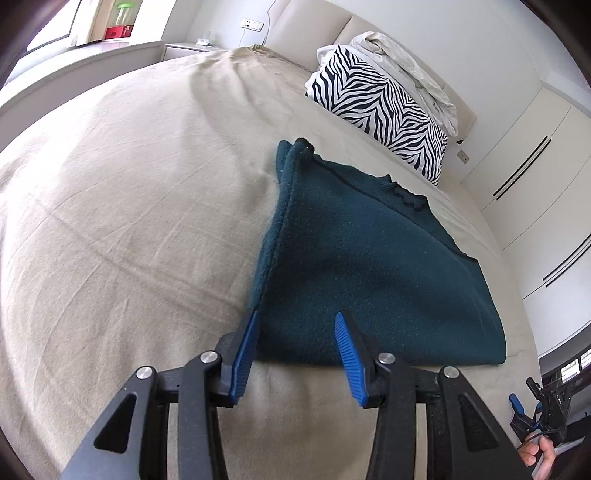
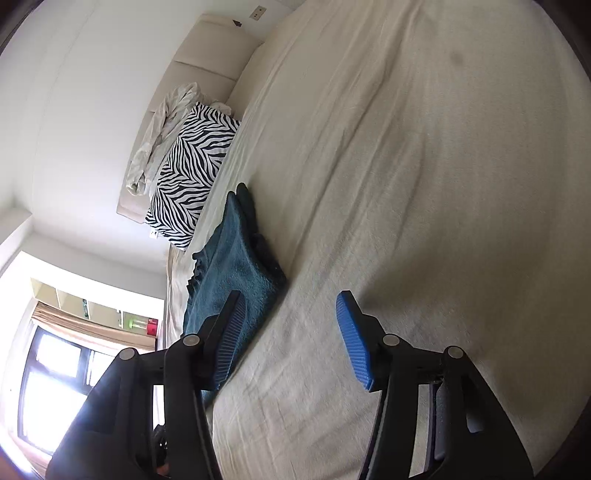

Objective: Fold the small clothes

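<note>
A wide bed (image 1: 110, 221) covered in a beige sheet fills both wrist views, its padded headboard (image 1: 306, 33) against a white wall. At the head end a zebra-striped pillow (image 1: 376, 107) lies with a crumpled pale cloth (image 1: 402, 66) bunched on it. Below the pillow, a folded teal fleece garment (image 1: 369, 266) rests flat on the sheet, its ruffled edge toward the pillow. The left gripper (image 1: 297, 319) hovers at the garment's near edge, its blue-padded jaws spread with nothing pinched. The right gripper (image 2: 291, 299), jaws likewise apart and empty, sits beside the garment over bare sheet.
</note>
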Available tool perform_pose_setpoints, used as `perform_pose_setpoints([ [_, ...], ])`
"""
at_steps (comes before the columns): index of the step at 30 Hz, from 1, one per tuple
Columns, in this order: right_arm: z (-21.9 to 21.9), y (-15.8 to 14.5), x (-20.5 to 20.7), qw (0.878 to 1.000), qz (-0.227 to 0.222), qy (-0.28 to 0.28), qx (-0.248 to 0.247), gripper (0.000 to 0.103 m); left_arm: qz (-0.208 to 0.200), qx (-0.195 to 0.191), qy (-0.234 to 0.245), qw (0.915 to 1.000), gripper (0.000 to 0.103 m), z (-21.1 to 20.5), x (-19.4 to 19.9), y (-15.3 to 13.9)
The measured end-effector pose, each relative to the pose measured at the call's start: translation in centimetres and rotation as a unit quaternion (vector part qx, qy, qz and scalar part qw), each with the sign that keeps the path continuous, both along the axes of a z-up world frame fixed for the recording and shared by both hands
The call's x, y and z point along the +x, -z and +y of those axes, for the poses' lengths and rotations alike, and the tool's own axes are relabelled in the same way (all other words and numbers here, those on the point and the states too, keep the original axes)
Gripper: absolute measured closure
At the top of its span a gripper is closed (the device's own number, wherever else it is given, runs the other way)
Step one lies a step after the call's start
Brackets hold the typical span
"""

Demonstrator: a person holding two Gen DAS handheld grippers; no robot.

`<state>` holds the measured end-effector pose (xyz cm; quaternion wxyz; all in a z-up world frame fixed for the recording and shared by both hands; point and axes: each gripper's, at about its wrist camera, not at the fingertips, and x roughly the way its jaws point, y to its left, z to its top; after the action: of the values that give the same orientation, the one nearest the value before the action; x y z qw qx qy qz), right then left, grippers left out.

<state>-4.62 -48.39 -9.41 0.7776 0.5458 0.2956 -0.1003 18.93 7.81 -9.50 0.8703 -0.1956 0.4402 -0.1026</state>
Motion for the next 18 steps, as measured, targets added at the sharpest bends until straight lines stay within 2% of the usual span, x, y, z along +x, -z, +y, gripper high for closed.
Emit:
perform_pose_setpoints([
  [2,0.5,-0.1,-1.2,1.000,0.002,-0.015,-0.006,0.052,-0.002,-0.009,-0.018,0.9998,0.049,1.1,-1.0,-0.2],
  [5,2.4,-0.3,-1.2,0.999,0.003,-0.047,-0.013,0.052,0.009,-0.033,-0.029,0.9990,0.049,2.5,-1.6,0.1],
  [9,5.7,-1.1,1.3,0.995,-0.014,-0.100,-0.014,0.052,0.020,-0.065,-0.022,0.9974,0.048,2.8,-0.8,0.5],
  [14,10.3,-2.6,5.9,0.984,-0.039,-0.171,-0.016,0.052,0.046,-0.127,-0.006,0.9908,0.041,2.1,2.1,1.5],
  [18,13.3,-3.9,9.7,0.975,-0.050,-0.215,-0.022,0.049,0.072,-0.156,-0.025,0.9849,0.041,2.7,4.8,2.6],
])
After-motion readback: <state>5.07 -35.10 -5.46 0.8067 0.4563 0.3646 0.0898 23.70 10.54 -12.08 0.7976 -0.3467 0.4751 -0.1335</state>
